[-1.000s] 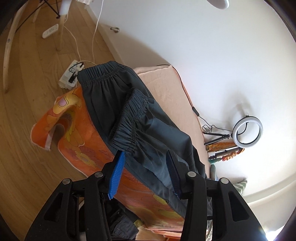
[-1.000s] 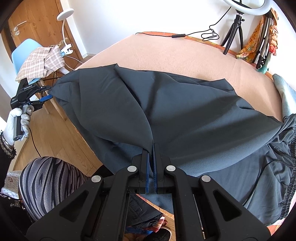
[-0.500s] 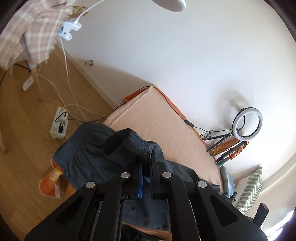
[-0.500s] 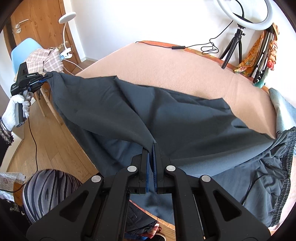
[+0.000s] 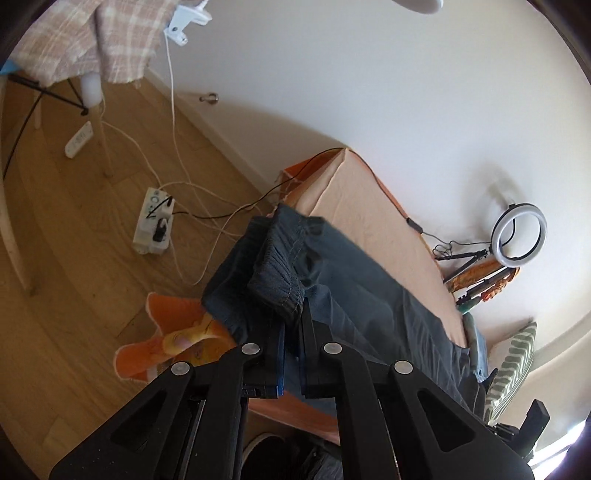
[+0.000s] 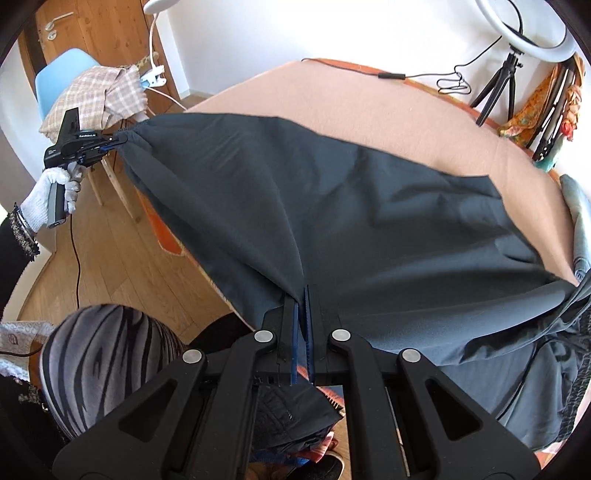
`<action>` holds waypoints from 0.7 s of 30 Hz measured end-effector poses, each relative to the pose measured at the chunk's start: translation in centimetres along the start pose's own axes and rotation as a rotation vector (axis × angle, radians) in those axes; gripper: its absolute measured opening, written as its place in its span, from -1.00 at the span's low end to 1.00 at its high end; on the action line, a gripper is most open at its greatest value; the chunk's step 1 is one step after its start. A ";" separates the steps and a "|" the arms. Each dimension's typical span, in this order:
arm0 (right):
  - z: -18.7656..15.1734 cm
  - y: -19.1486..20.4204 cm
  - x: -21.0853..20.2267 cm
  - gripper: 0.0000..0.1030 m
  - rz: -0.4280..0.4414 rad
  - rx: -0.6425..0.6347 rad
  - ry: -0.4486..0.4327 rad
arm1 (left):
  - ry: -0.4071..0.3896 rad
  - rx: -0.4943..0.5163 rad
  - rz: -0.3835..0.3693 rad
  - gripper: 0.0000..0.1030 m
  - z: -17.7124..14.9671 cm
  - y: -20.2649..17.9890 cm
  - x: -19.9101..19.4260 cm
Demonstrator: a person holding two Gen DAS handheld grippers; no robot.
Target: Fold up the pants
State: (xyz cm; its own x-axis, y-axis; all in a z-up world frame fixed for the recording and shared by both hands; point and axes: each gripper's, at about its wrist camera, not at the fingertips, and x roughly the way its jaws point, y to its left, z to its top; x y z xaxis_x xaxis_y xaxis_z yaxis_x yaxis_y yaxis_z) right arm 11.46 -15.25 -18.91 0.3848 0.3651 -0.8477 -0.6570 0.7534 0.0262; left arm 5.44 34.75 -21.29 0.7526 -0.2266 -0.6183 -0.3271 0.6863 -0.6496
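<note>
Dark grey pants [image 6: 332, 206] lie spread over the peach-covered table [image 6: 332, 99], one edge hanging off the near side. My right gripper [image 6: 303, 295] is shut on a fold of the pants' fabric at the near edge. My left gripper [image 5: 293, 321] is shut on the gathered elastic waistband [image 5: 277, 280] and holds it lifted off the table's left end. In the right wrist view the left gripper [image 6: 110, 142] shows at far left in a white-gloved hand [image 6: 55, 188], pulling the fabric taut.
A chair [image 6: 62, 74] with a checked cloth [image 6: 99, 96] stands left of the table. A power strip [image 5: 153, 221] and cables lie on the wooden floor. A ring light [image 6: 517, 33] on a tripod stands at the table's far right. More dark clothing [image 6: 546, 369] is heaped at the right.
My left gripper closed on the waistband, then lifted it away from the table's end, stretching the pants taut. The right gripper stayed shut on the fabric and shifted slightly.
</note>
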 end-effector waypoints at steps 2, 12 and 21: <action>-0.5 0.4 0.6 -0.92 -0.003 -0.010 0.026 | 0.031 0.004 0.018 -0.93 -0.7 0.6 0.6; -1.5 -1.6 0.0 -0.68 0.033 0.178 -0.033 | 0.018 0.179 0.129 -0.66 0.4 -2.1 -1.9; -3.6 -3.5 -5.7 0.13 -0.009 0.345 -0.181 | -0.072 0.316 0.108 -0.57 1.9 -7.4 -5.1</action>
State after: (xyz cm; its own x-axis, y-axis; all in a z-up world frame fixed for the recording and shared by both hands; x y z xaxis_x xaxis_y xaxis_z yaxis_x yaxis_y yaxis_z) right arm 9.21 -21.89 -16.11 0.5178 0.4249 -0.7425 -0.4083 0.8855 0.2219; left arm 5.11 32.13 -12.46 0.7651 -0.0991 -0.6363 -0.2226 0.8865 -0.4057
